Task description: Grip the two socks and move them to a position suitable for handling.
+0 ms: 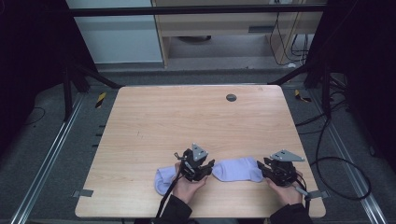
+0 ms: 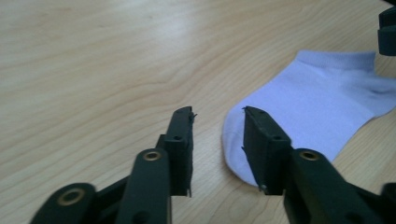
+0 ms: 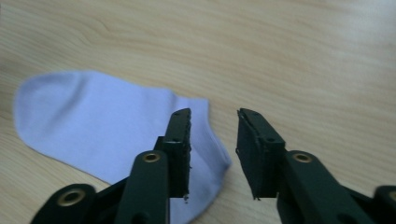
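since the pale lilac knitted ankle sock [image 1: 238, 169] is light, limp and folds easily, grip a doubled edge at cuff or toe. it lies flat on the light wooden table [image 1: 187, 121], near edge, between left gripper [image 1: 208, 166] and right gripper [image 1: 262, 165]; both stand open, empty.

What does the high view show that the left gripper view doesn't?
The high view adds a second pale sock beside the person's left hand and a round grey cap near the far edge of the wooden table. The left gripper view adds a close look at the left hand-held gripper: jaws apart, nothing between them, a sock's rounded end beside one jaw. Both share the lavender sock lying flat on that table.
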The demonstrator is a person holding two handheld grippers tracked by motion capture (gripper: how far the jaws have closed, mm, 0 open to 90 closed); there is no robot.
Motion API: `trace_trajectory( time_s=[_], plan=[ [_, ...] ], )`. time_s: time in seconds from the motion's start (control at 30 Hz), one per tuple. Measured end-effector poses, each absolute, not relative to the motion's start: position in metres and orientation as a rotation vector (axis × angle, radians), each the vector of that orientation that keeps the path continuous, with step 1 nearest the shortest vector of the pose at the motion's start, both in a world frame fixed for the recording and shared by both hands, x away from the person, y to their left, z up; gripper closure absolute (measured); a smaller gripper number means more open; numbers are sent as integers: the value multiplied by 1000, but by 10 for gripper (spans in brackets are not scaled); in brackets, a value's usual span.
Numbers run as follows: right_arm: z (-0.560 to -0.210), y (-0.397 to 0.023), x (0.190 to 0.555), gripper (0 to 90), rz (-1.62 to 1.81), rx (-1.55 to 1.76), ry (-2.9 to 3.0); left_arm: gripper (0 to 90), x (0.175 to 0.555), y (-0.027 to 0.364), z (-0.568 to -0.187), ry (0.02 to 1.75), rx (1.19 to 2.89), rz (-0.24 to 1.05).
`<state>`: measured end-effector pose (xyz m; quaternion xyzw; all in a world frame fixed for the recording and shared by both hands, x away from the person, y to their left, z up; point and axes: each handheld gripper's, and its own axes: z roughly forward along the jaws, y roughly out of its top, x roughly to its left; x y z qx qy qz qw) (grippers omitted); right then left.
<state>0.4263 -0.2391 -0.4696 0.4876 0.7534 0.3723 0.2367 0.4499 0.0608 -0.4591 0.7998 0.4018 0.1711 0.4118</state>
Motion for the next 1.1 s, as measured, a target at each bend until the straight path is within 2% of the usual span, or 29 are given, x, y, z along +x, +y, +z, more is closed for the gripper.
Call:
trace_trajectory(
  time_s=[0.03, 0.2, 0.43, 0.6, 1.1],
  plan=[
    [-468, -238, 426, 603, 1032, 1328, 2059, 541, 450, 65, -455, 1012, 2002, 429],
    [-459, -231, 425, 462, 1137, 1309, 2025, 473, 452, 86, -432, 1003, 2003, 429],
    [-454, -217, 425, 352, 1202, 1232, 2039, 402, 453, 132, -413, 998, 2019, 446],
    [-451, -202, 424, 341, 1224, 1172, 2098, 389, 444, 164, -415, 1013, 2049, 524],
    [-443, -145, 425, 354, 1274, 1074, 2213, 383, 409, 241, -446, 1132, 2019, 570]
  ],
)
